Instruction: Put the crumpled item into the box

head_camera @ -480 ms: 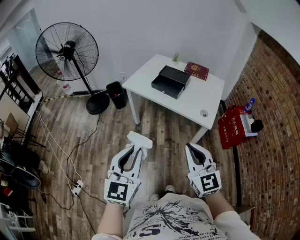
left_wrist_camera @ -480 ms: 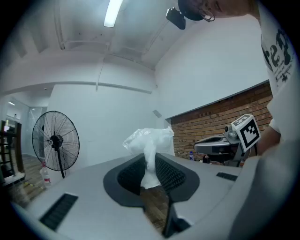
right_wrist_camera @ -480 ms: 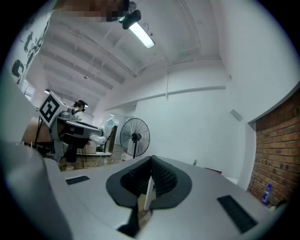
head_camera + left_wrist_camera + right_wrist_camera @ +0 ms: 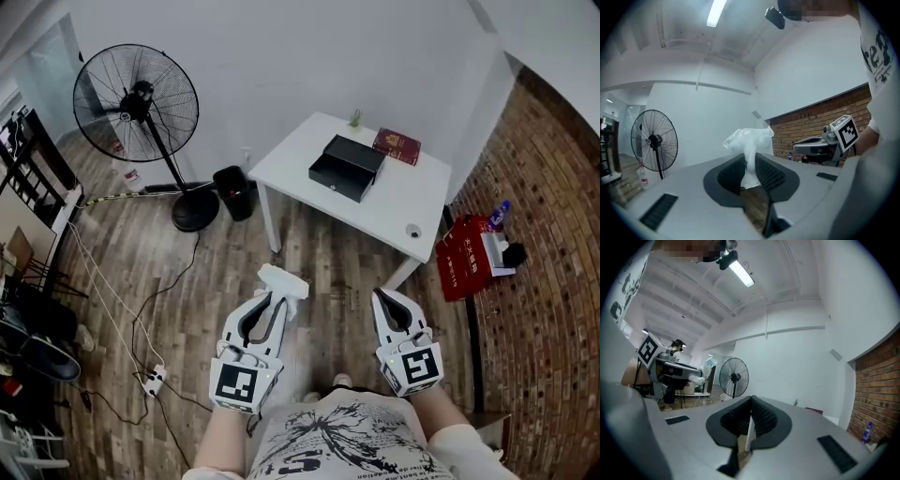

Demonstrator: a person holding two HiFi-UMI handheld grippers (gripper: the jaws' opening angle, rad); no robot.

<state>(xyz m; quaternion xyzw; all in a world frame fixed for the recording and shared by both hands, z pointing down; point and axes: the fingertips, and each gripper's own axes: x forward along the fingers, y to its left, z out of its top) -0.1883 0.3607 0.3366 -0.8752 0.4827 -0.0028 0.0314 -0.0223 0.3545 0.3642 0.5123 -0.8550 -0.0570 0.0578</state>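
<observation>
A: Crumpled item (image 4: 749,140) first. Where is it against the fingers?
B: It is pinched between the left fingers (image 4: 731,176). A thin white neck runs down between the pads, and the puffy bulk sticks out past the tips. In the head view the item (image 4: 284,280) shows at the front end of that tool, over the wooden floor (image 4: 309,253).
A: How far open?
B: The left fingers are narrowly apart and both pads press on the item. The right fingers (image 4: 733,420) are together at the tips with nothing held.
A: Box?
B: The black box (image 4: 347,167) is on the white surface (image 4: 309,141), well apart from both tools and ahead of them. A red book (image 4: 397,143) lies just beside it on the far side. A small round thing (image 4: 412,230) sits near the surface's right edge.
A: Room to move?
B: Bare floor runs between the tools and the surface's near edge. A fan (image 4: 136,103) and a black bin (image 4: 232,187) stand left of the surface. A red bag (image 4: 466,253) sits to the right by the brick wall (image 4: 544,187).
</observation>
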